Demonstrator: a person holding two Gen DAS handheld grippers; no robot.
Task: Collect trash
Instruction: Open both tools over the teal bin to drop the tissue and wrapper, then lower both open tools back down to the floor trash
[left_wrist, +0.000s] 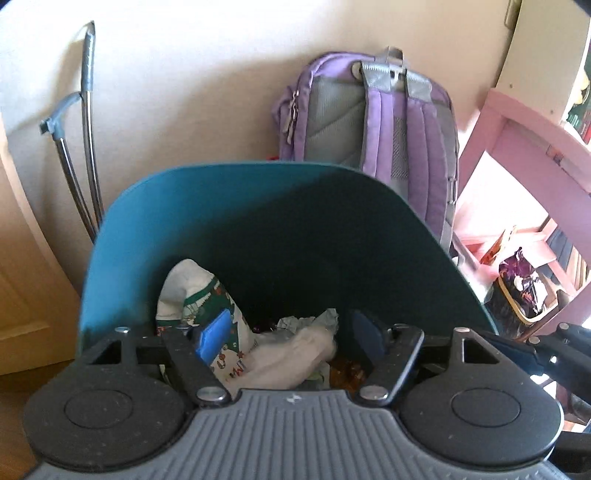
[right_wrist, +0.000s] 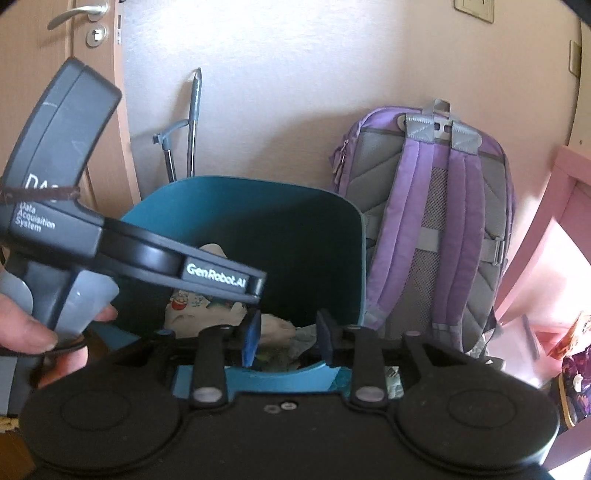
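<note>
Left tongs (left_wrist: 291, 338): nearest our lens, jaws spread wide over the open mouth of the bin (left_wrist: 258, 206), nothing between the blue pads; white crumpled paper (left_wrist: 291, 358) lies just below them, apparently dropped free.
Right tongs (right_wrist: 286, 341): half spread above the bin's near rim, pads apart, nothing pinched that we can see.
Trash: inside the teal bin, a heap of crumpled paper, a printed wrapper (left_wrist: 201, 295) against the left wall and some orange scraps near the bottom.
Bin: stands on the floor against the wall, a purple backpack (right_wrist: 436, 221) just beside its right side, a metal stand (left_wrist: 85, 129) behind its left side.
Step in hand: we judge this to be the release of a piece into the bin.
Doing it well: we would keep the left jaws wide until the paper is clearly off the pads, then lift straight up so the fingers miss the rim.
Risk: both tongs crowd the same opening, so we should withdraw one at a time.
Hand (right_wrist: 33, 332): grips the left tool's handle, seen at the left edge of the right view.
</note>
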